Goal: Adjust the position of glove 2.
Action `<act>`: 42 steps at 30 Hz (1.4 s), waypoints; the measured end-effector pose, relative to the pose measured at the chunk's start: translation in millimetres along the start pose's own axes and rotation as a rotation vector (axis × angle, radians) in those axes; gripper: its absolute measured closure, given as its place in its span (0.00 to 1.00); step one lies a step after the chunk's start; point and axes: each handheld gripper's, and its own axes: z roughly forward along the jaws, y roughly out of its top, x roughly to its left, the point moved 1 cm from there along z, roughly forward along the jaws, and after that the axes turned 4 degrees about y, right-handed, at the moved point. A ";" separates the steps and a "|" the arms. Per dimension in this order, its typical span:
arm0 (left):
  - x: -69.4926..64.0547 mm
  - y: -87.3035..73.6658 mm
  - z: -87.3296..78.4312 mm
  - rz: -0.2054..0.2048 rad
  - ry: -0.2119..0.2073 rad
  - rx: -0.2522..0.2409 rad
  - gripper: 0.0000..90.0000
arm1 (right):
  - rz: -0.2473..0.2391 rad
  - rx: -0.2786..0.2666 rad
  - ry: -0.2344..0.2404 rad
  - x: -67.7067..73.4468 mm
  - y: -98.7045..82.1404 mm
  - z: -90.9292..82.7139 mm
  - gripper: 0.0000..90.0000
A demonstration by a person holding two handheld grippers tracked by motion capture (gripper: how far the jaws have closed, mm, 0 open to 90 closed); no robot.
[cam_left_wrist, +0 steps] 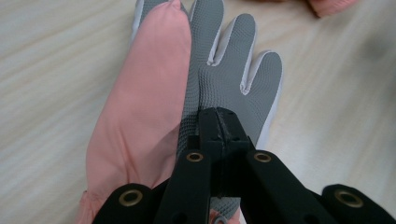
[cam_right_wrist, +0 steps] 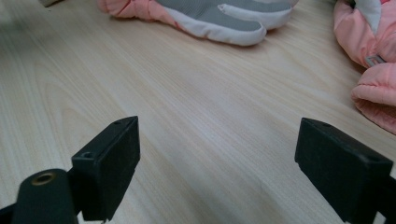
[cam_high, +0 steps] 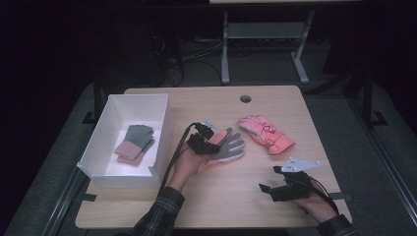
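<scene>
My left tool [cam_left_wrist: 218, 122] is clamped tight on the grey-palmed pink padded glove [cam_left_wrist: 187, 93] lying palm-up mid light wooden worktop [cam_high: 231, 191], just rt of the white box [cam_high: 105, 123], w/ my right tool [cam_right_wrist: 217, 154] spread wide & empty over bare wood nr the front edge.

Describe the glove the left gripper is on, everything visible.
The glove is padded, with a pink shell, a grey textured palm and white trim between the fingers. It lies palm up on the table just right of the white box, fingers pointing away from the person. The left gripper is shut on its palm fabric. Its cuff end is hidden behind the gripper.
</scene>
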 end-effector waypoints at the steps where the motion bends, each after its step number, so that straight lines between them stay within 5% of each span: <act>1: -7.4 -2.2 0.5 0.009 -0.011 -0.001 1.00 | -0.001 0.000 0.000 0.0 0.0 0.0 0.15; 8: -29.7 -8.3 0.9 0.038 -0.054 0.003 1.00 | -0.006 -0.001 -0.001 -0.1 0.2 -0.5 0.15; 15: -58.4 -16.0 1.2 0.117 -0.119 0.047 1.00 | -0.005 0.000 -0.002 -0.1 0.2 -0.5 0.15; 17: -66.4 -17.5 1.7 0.108 -0.140 0.041 1.00 | -0.005 0.000 -0.002 -0.2 0.1 -0.4 0.15; 22: -73.7 -17.3 -1.0 0.135 -0.156 0.040 1.00 | -0.004 0.000 -0.002 -0.2 0.2 -0.3 0.15; 28: -63.1 -9.0 -18.6 0.107 -0.131 -0.016 1.00 | 0.003 0.003 -0.002 0.1 0.1 -0.9 0.15; 30: -45.8 -6.0 -25.0 0.098 -0.068 -0.018 1.00 | 0.001 0.001 -0.002 0.1 0.1 -0.6 0.15; 32: -39.3 -6.0 -25.1 0.084 -0.054 -0.015 1.00 | -0.002 0.000 -0.002 0.0 0.1 -0.4 0.15; 34: -18.4 -9.5 -21.2 0.080 -0.002 0.025 1.00 | -0.005 0.000 -0.002 -0.2 0.1 -0.7 0.15; 37: -6.3 -17.6 -16.1 0.057 0.001 0.064 1.00 | 0.002 0.001 -0.003 -0.5 0.1 -0.8 0.15; 42: -7.1 -27.7 -15.9 0.052 -0.027 0.082 1.00 | 0.005 0.003 -0.003 -1.2 -0.1 -1.0 0.15</act>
